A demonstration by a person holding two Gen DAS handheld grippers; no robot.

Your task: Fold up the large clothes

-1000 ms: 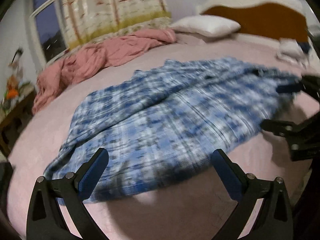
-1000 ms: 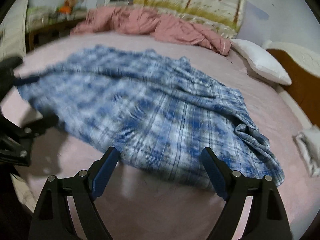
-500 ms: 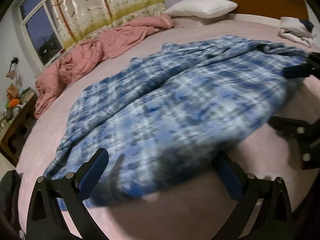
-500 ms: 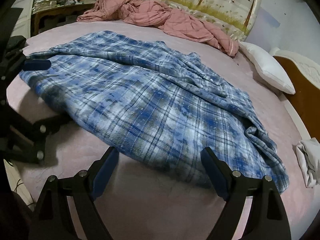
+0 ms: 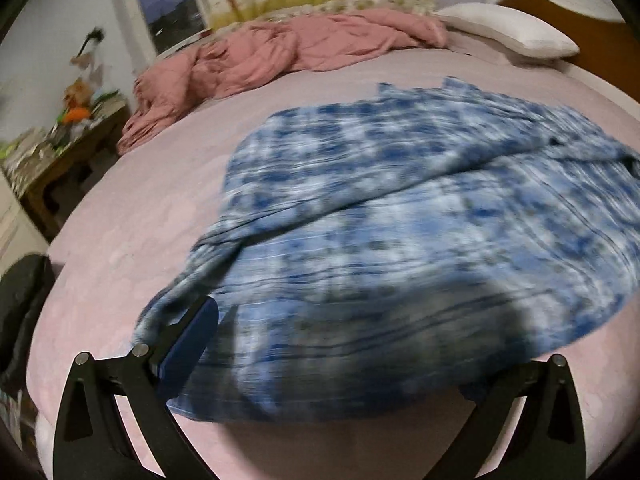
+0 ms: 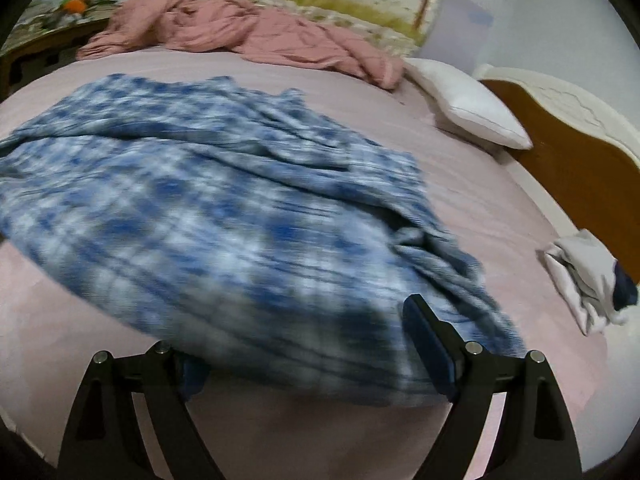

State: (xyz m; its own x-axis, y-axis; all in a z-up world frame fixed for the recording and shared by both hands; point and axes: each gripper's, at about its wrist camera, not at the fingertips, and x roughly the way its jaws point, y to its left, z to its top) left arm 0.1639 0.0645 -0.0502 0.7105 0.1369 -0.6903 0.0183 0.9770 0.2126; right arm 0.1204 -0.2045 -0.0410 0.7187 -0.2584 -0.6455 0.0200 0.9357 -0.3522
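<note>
A large blue and white plaid garment lies spread on the pink bed; it also shows in the right wrist view. My left gripper is open at the garment's near hem, and the cloth lies over the gap and hides the right fingertip. My right gripper is open at the near hem too, with cloth between the fingers and over the left one. The jaws stand wide apart in both views.
A rumpled pink duvet lies at the far side of the bed. A white pillow and the wooden headboard are at the right. A small white and dark garment lies near the headboard. A cluttered wooden table stands at the left.
Both grippers have moved forward and down onto the garment's near hem, so cloth now lies between the open fingers. Neither gripper shows in the other's view any more.
</note>
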